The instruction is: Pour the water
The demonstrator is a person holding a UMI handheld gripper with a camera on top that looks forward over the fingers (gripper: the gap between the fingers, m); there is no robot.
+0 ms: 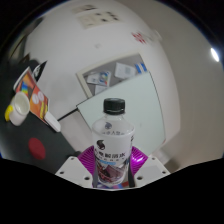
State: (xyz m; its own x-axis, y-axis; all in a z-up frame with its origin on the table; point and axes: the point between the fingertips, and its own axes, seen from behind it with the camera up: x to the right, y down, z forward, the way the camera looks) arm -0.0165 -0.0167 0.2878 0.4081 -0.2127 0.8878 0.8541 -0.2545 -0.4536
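A clear plastic bottle (112, 135) with a black cap and a dark purple label stands upright between my fingers. My gripper (112, 160) is shut on the bottle: both purple pads (84, 159) press against the label at its sides. A white cup (19, 108) sits on the table off to the left, beyond the fingers, next to a colourful box.
The white table (90, 50) stretches ahead. A colourful box (33, 88) and a black item (52, 121) lie at the left. A tray-like object with papers (108, 74) lies just beyond the bottle. Papers (100, 17) lie at the far side.
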